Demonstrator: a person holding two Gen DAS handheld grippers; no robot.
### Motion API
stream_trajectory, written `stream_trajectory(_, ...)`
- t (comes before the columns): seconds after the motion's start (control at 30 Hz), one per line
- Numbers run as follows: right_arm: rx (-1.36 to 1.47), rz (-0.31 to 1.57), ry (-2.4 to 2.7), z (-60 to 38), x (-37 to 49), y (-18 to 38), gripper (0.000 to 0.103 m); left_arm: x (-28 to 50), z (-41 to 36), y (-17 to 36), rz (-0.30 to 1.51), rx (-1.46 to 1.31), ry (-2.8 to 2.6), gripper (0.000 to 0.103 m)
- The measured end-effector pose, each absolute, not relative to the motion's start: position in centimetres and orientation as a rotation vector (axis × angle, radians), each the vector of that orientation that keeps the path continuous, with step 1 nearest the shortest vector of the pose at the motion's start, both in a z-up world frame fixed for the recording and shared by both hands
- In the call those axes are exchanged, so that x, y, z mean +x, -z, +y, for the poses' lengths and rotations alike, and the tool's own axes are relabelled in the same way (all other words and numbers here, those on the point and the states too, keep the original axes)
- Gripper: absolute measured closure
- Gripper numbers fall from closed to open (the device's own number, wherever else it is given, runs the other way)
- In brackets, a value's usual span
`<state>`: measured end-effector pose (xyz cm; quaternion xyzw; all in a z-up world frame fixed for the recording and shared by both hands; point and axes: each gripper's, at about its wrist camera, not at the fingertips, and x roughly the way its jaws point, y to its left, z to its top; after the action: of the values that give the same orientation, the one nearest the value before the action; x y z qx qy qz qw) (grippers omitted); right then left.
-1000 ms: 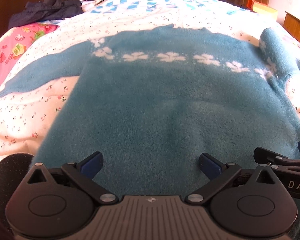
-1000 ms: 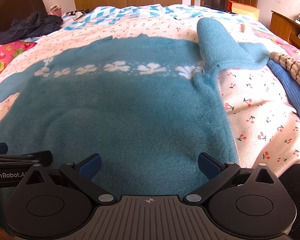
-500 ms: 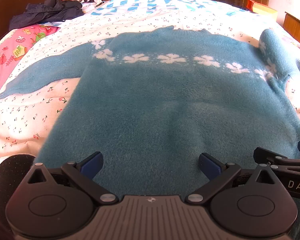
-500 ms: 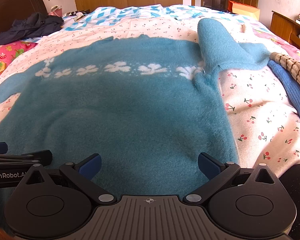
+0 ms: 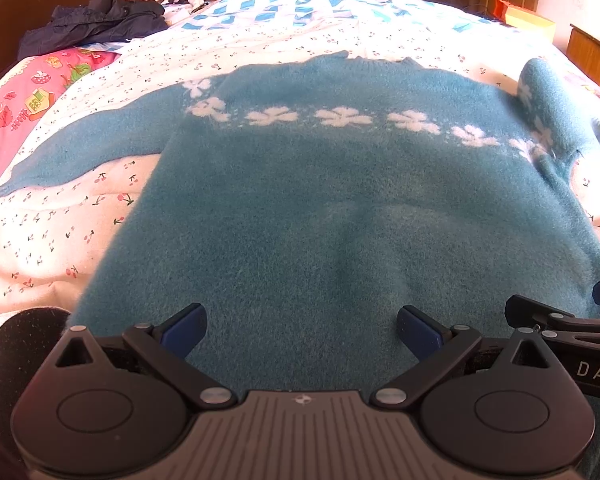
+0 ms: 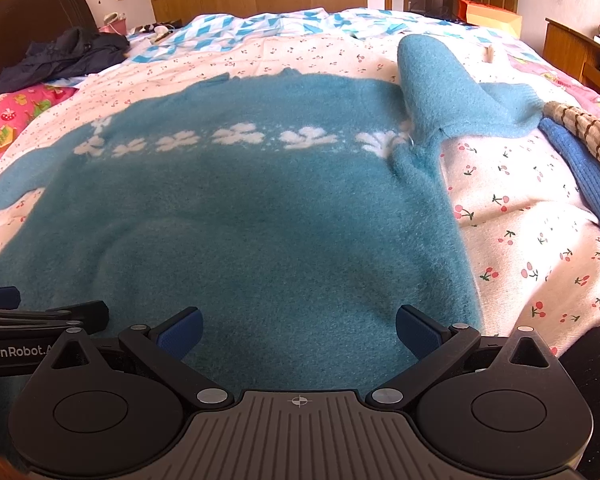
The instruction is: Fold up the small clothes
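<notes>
Two grippers, jaws wide open, empty, at hem of fuzzy teal sweater w/ white flower band (image 5: 340,208).
Left gripper (image 5: 300,330) & right gripper (image 6: 298,330) sat low in frame; sweater flat on cherry-print bedspread (image 6: 520,240), one sleeve bunched upper right. Prob pre-fold; next: pinch hem corners.

Left claw (image 5: 300,330) spread wide over flat blue sweater (image 5: 340,220).
</notes>
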<state>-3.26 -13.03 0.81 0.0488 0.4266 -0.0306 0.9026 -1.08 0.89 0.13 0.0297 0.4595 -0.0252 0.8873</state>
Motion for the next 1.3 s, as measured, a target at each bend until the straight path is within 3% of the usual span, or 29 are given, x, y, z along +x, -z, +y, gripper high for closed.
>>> stream_trajectory(1.3,0.096,0.884,0.073,-13.1,-3.21,-0.68,0.0,-1.06,1.22,-0.17,0.95,0.039,0.063,0.0)
